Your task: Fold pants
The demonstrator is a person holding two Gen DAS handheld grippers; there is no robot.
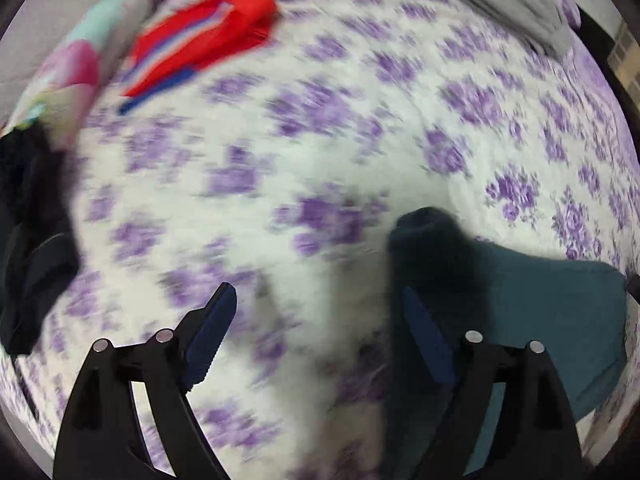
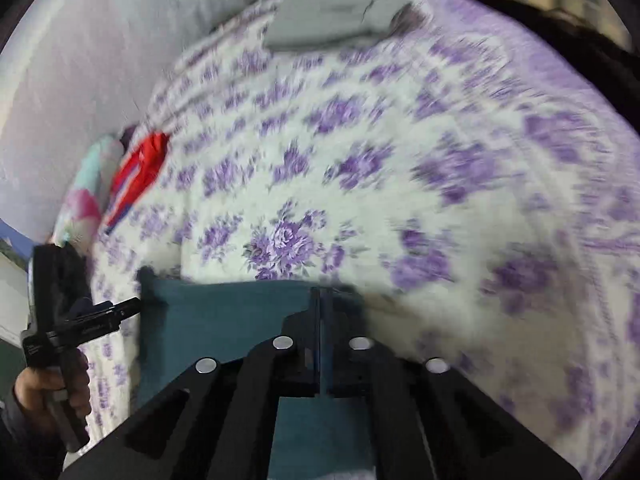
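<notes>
Teal pants (image 1: 540, 320) lie folded on the purple-flowered bedspread (image 1: 280, 140), at the lower right of the left wrist view. Their left corner (image 1: 428, 240) is bunched up, dark and blurred. My left gripper (image 1: 316, 290) is open over bare bedspread, its right finger (image 1: 424, 332) at the pants' left edge, with nothing between the fingers. In the right wrist view the pants (image 2: 224, 320) sit under my right gripper (image 2: 322, 300). Its fingers are pressed together at the pants' far edge and seem to pinch the cloth. A hand (image 2: 52, 392) holds the left gripper (image 2: 120, 312) beside the pants' left edge.
At the far left lie a red garment with blue and white stripes (image 1: 208, 36) and a pastel bundle (image 1: 72, 64). Grey folded clothing (image 2: 328, 20) lies at the bed's far end. Black cloth (image 1: 28, 220) is piled at the left edge. A pale wall (image 2: 80, 60) borders the bed.
</notes>
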